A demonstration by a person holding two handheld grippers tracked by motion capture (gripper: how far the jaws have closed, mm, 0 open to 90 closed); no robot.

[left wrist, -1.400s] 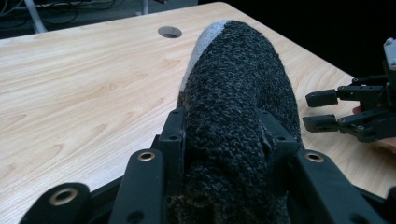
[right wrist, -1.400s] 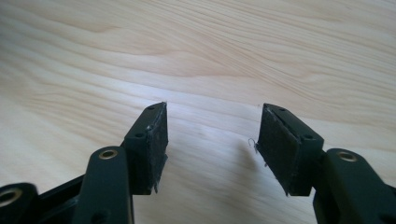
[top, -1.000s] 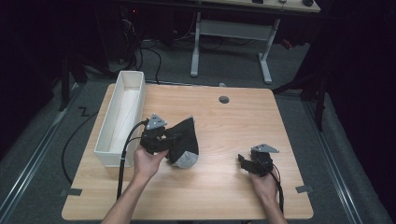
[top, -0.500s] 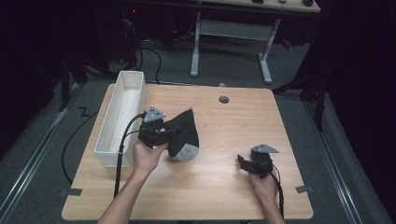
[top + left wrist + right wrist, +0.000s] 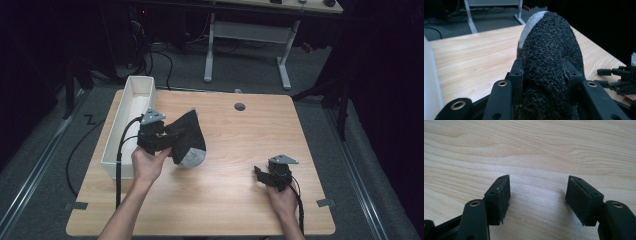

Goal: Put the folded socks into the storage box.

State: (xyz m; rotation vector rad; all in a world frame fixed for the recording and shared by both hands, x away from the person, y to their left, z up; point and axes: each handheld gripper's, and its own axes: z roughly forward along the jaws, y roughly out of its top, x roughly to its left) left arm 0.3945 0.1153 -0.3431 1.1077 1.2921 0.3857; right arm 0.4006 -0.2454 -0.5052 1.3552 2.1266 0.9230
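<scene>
At the left edge of the surface (image 5: 220,200) stands a long white bin (image 5: 131,112); beside it the left tongs (image 5: 167,142) are clamped on a dark knitted sock (image 5: 187,140) with a pale grey toe. Compared with a second ago, the sock has left the surface: it has been carried up and toward the bin, and now hangs from the grip, the grey toe lowest. This suggests that the pick-up is done and the carry toward the bin is under way (the release is not yet made). The left hand (image 5: 147,165) holds its tongs roughly level, jaws toward the table's middle; in the left gripper view the knit (image 5: 551,55) bulges between both pads. To the right, the right tongs (image 5: 261,176) rest low near the front edge, unmoved, jaws toward the left; in the right gripper view they stand apart over bare wood (image 5: 529,150), holding nothing.
</scene>
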